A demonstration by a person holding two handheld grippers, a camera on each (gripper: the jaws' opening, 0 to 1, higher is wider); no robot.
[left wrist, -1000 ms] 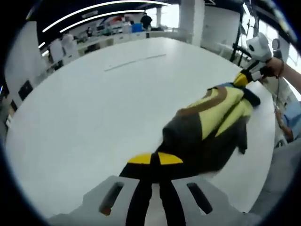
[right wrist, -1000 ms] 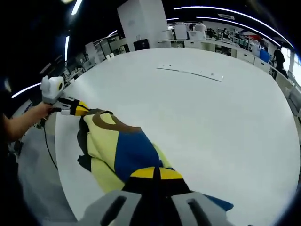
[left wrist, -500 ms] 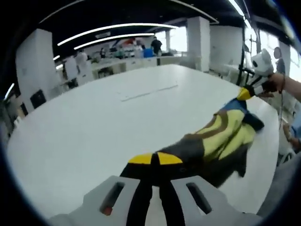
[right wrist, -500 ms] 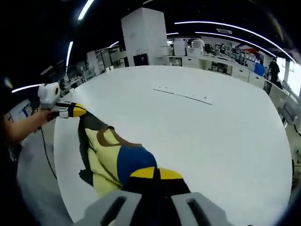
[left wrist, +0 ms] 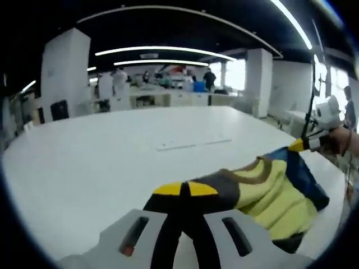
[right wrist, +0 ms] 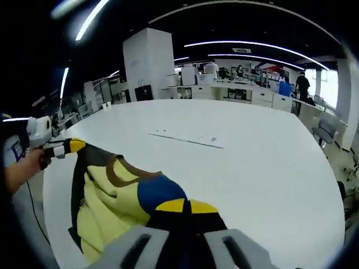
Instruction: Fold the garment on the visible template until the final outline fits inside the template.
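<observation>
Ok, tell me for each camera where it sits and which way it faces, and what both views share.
Left gripper view: rides on the left gripper, looking along its shut jaws across the white table to the yellow, blue and grey garment; the right gripper and a hand show at right.
Right gripper view: rides on the right gripper, facing across the same table; the left gripper and a hand show at left.
Shared: the garment stretched between both grippers, the table, and a thin strip on it.

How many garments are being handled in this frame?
1. A single yellow, blue and grey garment is stretched between the left tongs and the right tongs, lifted over the white table; none other visible.
</observation>
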